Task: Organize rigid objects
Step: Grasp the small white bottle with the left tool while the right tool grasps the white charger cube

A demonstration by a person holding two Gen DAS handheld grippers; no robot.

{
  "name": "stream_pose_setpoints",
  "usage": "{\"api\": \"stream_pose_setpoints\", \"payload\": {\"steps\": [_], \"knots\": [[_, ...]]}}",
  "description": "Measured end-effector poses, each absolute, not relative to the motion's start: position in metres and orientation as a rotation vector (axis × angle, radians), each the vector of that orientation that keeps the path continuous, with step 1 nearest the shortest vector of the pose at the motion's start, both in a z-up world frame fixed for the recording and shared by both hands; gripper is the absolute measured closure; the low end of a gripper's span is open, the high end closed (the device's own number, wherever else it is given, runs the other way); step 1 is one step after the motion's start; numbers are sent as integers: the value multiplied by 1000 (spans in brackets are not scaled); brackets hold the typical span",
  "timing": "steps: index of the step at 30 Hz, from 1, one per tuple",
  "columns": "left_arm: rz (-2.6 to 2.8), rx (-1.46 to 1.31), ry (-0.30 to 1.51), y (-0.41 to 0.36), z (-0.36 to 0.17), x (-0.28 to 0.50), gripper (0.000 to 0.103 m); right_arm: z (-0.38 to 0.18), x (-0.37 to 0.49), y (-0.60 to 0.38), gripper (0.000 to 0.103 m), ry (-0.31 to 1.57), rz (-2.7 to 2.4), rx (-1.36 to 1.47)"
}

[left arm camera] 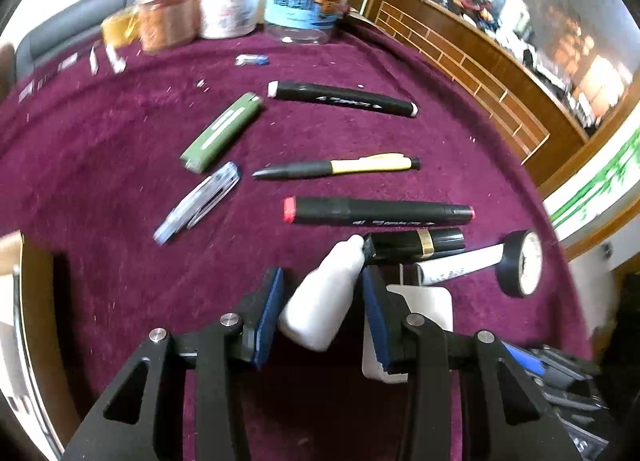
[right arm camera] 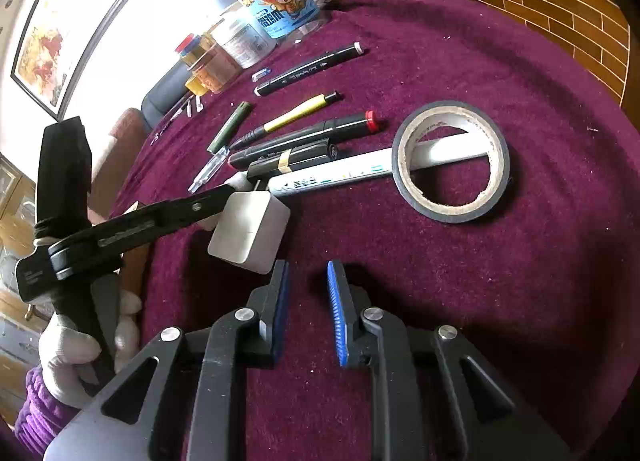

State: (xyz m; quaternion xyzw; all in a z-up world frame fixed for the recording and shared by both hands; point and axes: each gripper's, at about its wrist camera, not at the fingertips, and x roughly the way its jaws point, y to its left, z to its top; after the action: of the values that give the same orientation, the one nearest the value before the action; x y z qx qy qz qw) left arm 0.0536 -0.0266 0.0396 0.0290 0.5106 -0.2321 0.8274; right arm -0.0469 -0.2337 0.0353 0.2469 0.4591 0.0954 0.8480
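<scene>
Steeply angled left tongs (left arm camera: 320,293) gripping white bottle (left arm camera: 324,293), right tongs (right arm camera: 308,301) hovering empty.

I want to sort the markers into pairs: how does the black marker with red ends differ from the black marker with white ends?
The red-ended marker has red caps at both ends; the white-ended marker has whitish ones. The red-ended marker lies close against the black and gold tube; the white-ended marker lies apart, nearer the jars, with the yellow pen between the two markers. Both are black-bodied, printed in white, and lie flat on the purple cloth.
</scene>
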Motion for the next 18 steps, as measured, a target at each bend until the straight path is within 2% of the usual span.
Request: {"api": "stream_pose_setpoints", "payload": {"steps": [4, 6, 9, 17, 18], "knots": [[-488, 120, 1045, -37, 39, 54, 67, 35, -48, -233, 83, 963, 207, 512], [-488, 131, 1058, -35, 40, 53, 82, 35, -48, -232, 79, 959, 220, 511], [-524, 54, 1075, -21, 51, 42, 82, 36, -48, -231, 72, 954, 243, 513], [-625, -197, 971, 53, 110, -18, 81, 51, -35, -208, 64, 966, 247, 458], [-630, -223, 957, 63, 114, -25, 81, 56, -28, -200, 56, 975, 228, 439]]}}
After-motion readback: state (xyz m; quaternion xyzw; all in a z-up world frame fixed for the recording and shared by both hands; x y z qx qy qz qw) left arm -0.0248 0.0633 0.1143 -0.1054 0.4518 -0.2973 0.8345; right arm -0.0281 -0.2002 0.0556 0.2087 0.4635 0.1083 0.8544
